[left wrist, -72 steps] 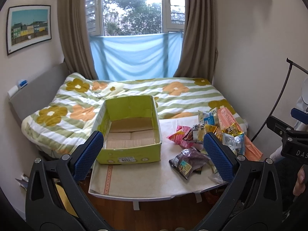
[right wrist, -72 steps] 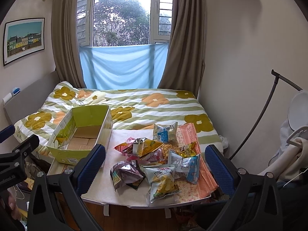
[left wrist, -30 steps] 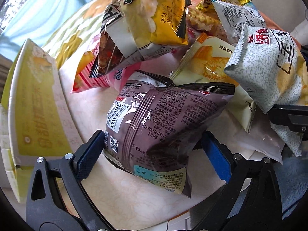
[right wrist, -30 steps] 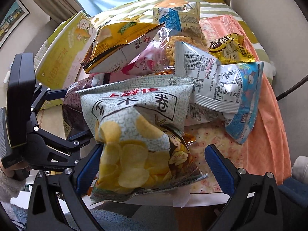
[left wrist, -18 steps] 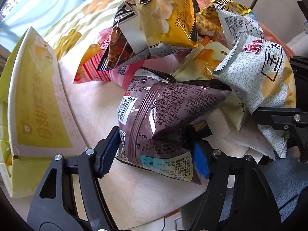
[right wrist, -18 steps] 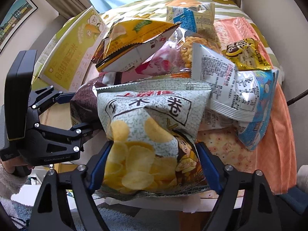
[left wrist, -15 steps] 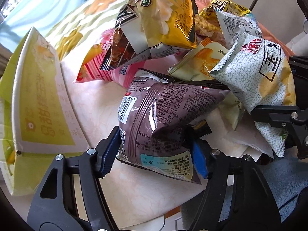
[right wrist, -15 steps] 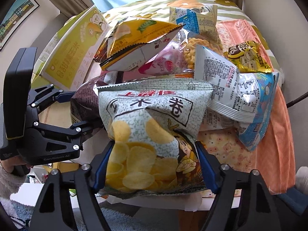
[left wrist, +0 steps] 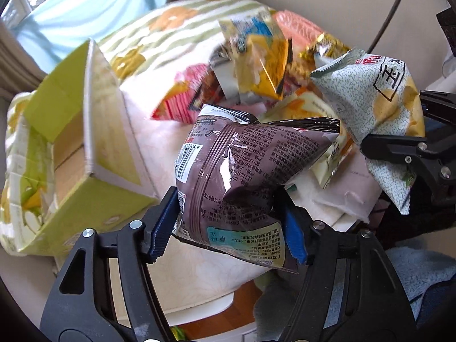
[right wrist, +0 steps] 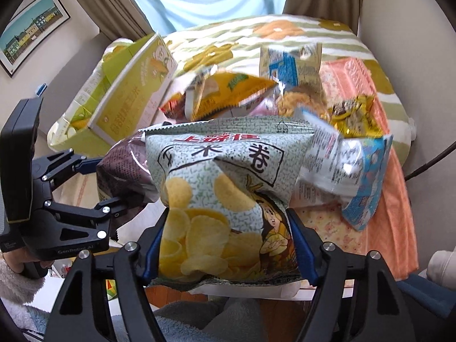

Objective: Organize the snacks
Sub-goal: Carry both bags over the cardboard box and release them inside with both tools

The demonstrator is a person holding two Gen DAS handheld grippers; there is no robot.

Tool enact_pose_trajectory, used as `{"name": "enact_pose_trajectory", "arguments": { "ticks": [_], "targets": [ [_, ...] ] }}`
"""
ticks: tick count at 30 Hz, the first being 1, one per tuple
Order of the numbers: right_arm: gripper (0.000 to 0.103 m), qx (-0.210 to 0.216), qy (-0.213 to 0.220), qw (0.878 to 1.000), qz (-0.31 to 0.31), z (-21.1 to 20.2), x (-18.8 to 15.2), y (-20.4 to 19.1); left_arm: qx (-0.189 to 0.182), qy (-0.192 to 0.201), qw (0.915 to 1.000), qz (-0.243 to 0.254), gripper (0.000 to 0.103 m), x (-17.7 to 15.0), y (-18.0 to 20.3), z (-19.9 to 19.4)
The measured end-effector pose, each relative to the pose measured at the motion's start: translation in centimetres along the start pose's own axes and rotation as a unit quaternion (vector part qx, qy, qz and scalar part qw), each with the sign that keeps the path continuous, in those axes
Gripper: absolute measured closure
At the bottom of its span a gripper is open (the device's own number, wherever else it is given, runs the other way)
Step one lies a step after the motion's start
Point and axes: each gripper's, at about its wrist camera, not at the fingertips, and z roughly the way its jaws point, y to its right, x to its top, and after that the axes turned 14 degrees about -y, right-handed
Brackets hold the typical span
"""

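My left gripper is shut on a brown snack bag and holds it lifted above the white table. My right gripper is shut on a pale green chip bag, also lifted; that bag shows at the right of the left wrist view. The left gripper with the brown bag shows at the left of the right wrist view. A green cardboard box stands open to the left, also in the right wrist view.
Several more snack bags lie piled behind: a yellow one, a blue-and-white one, a light blue one and a pink one. An orange cloth covers the table's right side. A flowered bed lies beyond.
Both grippers closed on their bags and lifted them off the table. The view has pulled back and up, and the left gripper has swung towards the green box.
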Motion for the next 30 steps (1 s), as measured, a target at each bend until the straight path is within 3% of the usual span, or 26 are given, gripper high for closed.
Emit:
{"name": "enact_pose_trajectory", "arguments": {
  "ticks": [7,16,21,30],
  "targets": [
    [0.032,-0.003,0.042,0.999,-0.033,-4.7,3.2,-1.5,0.003,0.067,0.9959,-0.061,0.039,-0.3,-2.4,-6.2],
    [0.032,0.012,0.068,0.993,-0.097,-6.0,9.7,-8.4,0.033,0.113,0.9782,-0.171,0.039,-0.6,-12.1,-10.9],
    [0.032,0.018,0.078,0.991,-0.109,-4.9,13.0,-13.2,0.039,0.101,0.9749,-0.195,0.039,-0.9,-18.5,-10.4],
    [0.032,0.016,0.066,0.994,-0.082,-1.1,17.4,-21.1,0.039,0.049,0.9830,-0.173,0.039,-0.4,-26.5,-4.9]
  ]
}}
